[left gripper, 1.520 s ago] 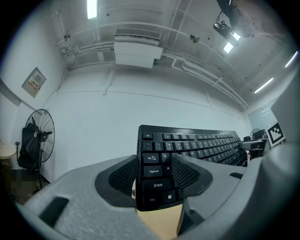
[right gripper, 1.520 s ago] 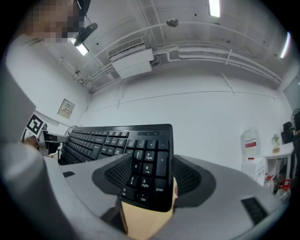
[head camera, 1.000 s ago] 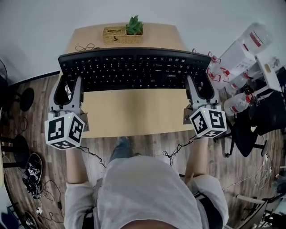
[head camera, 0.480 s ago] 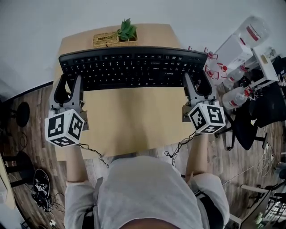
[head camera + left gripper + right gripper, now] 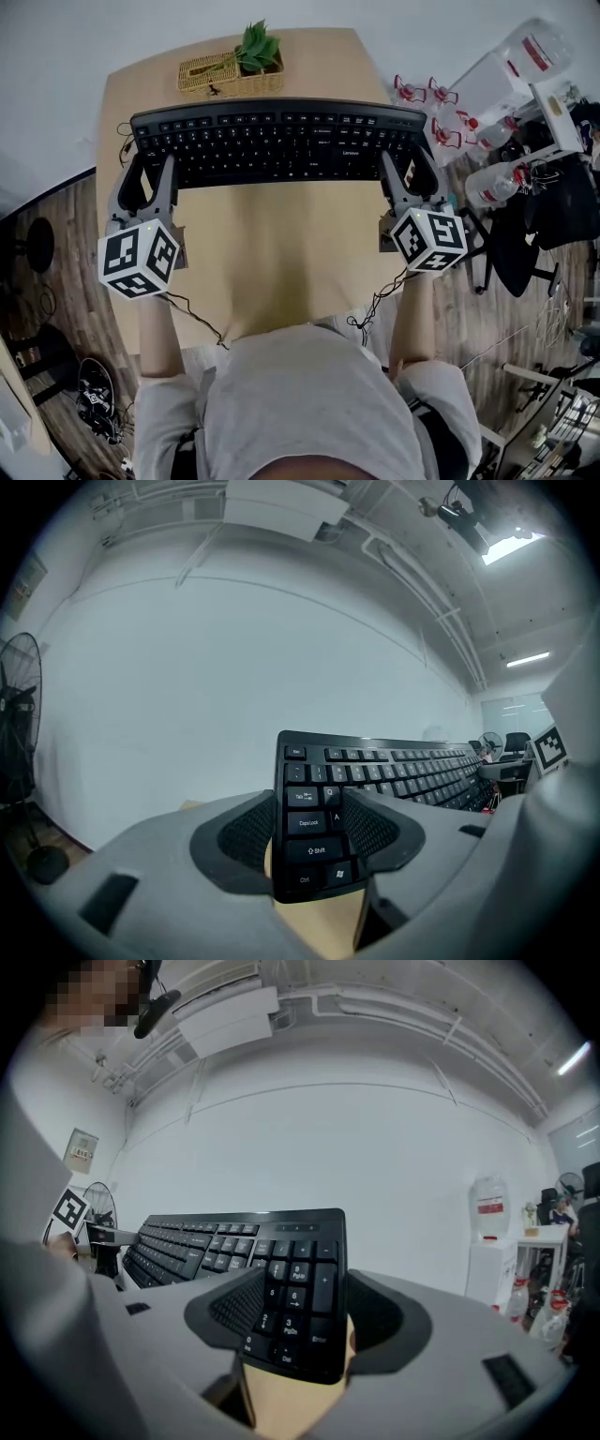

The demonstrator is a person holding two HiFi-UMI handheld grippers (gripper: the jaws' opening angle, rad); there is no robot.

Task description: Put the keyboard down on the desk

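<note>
A long black keyboard (image 5: 278,141) is held level above the light wooden desk (image 5: 272,253). My left gripper (image 5: 147,176) is shut on its left end, jaws clamped over the Caps Lock and Shift keys (image 5: 314,841). My right gripper (image 5: 408,173) is shut on the right end, over the number pad (image 5: 291,1321). In both gripper views the keyboard (image 5: 375,780) (image 5: 234,1241) tilts up from the jaws with the desk's wood showing under it. Each gripper's marker cube (image 5: 139,259) (image 5: 428,238) sits nearer the person.
A wicker basket with a green plant (image 5: 232,66) stands at the desk's far edge, just behind the keyboard. Water bottles (image 5: 492,192) and a white stand are to the right of the desk. Cables hang over the desk's near edge (image 5: 370,309). Wood floor surrounds the desk.
The keyboard and both grippers have moved forward over the desk, closer to the plant basket. The person has stepped up to the desk's near edge. Both grips are unchanged.
</note>
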